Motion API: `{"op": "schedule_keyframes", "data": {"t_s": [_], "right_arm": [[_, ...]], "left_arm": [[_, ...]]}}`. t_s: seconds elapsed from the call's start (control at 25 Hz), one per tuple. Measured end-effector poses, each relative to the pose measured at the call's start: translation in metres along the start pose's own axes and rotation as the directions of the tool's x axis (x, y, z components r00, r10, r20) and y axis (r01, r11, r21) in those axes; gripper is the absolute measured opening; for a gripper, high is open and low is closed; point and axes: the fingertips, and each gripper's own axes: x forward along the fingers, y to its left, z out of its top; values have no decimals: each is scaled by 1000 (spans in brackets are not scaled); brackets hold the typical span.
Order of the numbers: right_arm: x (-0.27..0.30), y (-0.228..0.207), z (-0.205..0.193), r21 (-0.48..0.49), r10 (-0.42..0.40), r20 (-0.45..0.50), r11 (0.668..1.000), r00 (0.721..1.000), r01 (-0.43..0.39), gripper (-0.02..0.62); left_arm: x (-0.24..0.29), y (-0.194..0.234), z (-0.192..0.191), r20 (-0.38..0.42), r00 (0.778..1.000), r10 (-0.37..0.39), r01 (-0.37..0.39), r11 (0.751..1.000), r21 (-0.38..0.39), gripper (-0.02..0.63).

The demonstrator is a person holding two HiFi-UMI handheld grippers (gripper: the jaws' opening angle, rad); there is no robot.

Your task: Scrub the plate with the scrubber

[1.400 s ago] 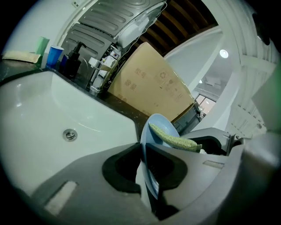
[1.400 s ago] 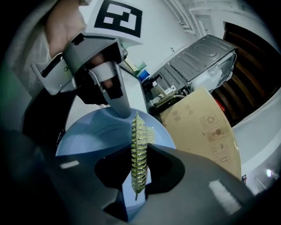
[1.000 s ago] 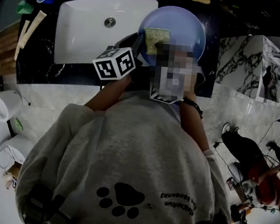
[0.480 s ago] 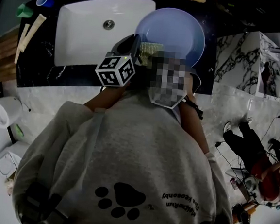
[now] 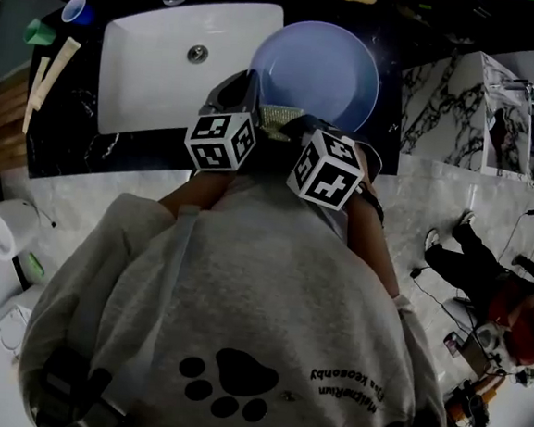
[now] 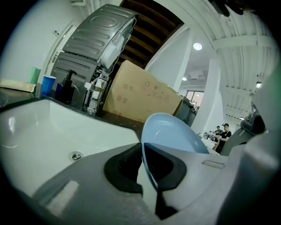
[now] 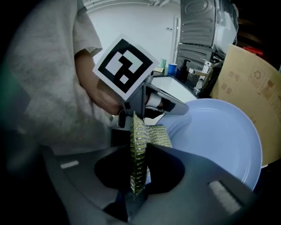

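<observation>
A light blue plate (image 5: 315, 68) is held tilted over the black counter, just right of the white sink (image 5: 150, 58). My left gripper (image 6: 142, 151) grips the plate's rim edge-on; its jaws have just been closing on that rim. In the head view its marker cube (image 5: 220, 142) sits at the plate's near left. My right gripper (image 7: 137, 169) is shut on a green-yellow scrubber (image 7: 139, 140), which stands on edge between the pads and lies against the plate (image 7: 219, 136) near its close rim. From the head view the scrubber (image 5: 280, 118) peeks out between the two cubes.
A tap (image 6: 94, 94), a dark soap bottle (image 6: 66, 88) and a blue cup (image 6: 48, 85) stand behind the sink, with a cardboard box (image 6: 140, 99) further right. A green cup (image 5: 38, 32) is at the counter's left end. People (image 5: 508, 322) are on the floor at the right.
The right gripper has drawn the scrubber from the plate's middle down to its near rim, towards the person. The left gripper still holds the plate and has rolled a little.
</observation>
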Motion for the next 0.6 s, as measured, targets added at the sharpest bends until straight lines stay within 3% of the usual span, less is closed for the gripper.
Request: {"op": "schedule_keyframes", "data": {"t_s": [0.2,0.32,0.4,0.48,0.52,0.6], "right_arm": [[-17,12,-5,63,97,42,993,994,-100,74],[-36,5,-4,88,86,99,992,991,-95,74],[-60,-13,2,98,-2,160,995,987,-14,74],[-92,-42,13,95,-166,224,984,960,148,74],[-109,-58,18,89,-263,247,964,932,249,74],[-134,-86,21,66,-449,251,892,858,448,74]], "left_arm": [[-1,1,1,10,1000,18,-18,1000,2,18],[-1,1,0,9,1000,25,-25,1000,4,18],[-1,0,-1,9,1000,27,-27,1000,9,18],[-2,0,-1,8,1000,29,-29,999,15,18],[-2,0,-2,7,1000,30,-30,999,18,18],[-2,0,-1,8,999,31,-31,999,22,18]]}}
